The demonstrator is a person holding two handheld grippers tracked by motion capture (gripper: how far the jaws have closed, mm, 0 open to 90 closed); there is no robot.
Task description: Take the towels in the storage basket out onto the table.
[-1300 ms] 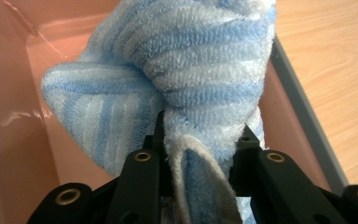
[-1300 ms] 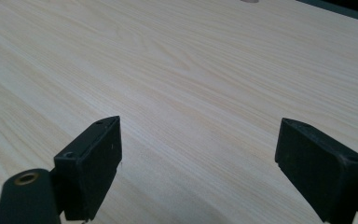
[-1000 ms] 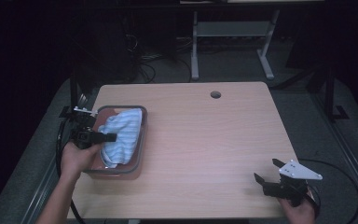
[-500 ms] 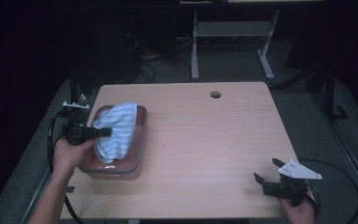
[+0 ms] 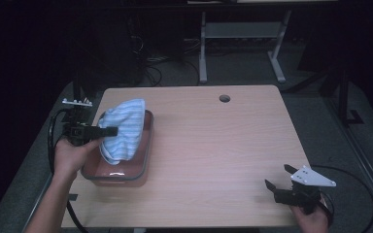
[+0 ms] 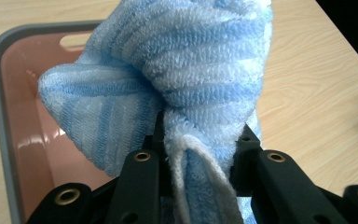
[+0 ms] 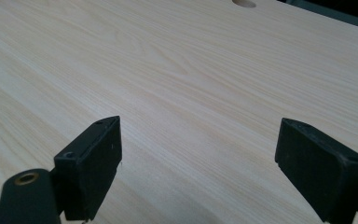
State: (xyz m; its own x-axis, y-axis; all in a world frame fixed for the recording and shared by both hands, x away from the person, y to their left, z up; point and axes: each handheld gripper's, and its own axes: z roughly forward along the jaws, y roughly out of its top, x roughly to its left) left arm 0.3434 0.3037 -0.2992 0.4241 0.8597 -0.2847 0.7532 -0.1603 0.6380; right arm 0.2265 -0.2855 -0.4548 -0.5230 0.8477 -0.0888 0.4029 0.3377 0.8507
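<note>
My left gripper [image 5: 110,131] is pinching the blue striped terry towel [image 5: 123,130] above the pink plastic tray [image 5: 144,156] (grey rim); my right gripper [image 5: 278,176] is hovering, jaws spread, near right.

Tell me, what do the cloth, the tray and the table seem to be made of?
Cloth: looped terry, likely cotton, matte, blue and white stripes.
Tray: probably plastic, glossy pink inside, showing glints, grey rim.
Table: wood-grain surface, perhaps laminate, smooth, pale.

High view overhead, facing forward and down; 2 gripper views close, sharing the table [image 5: 213,145]
</note>
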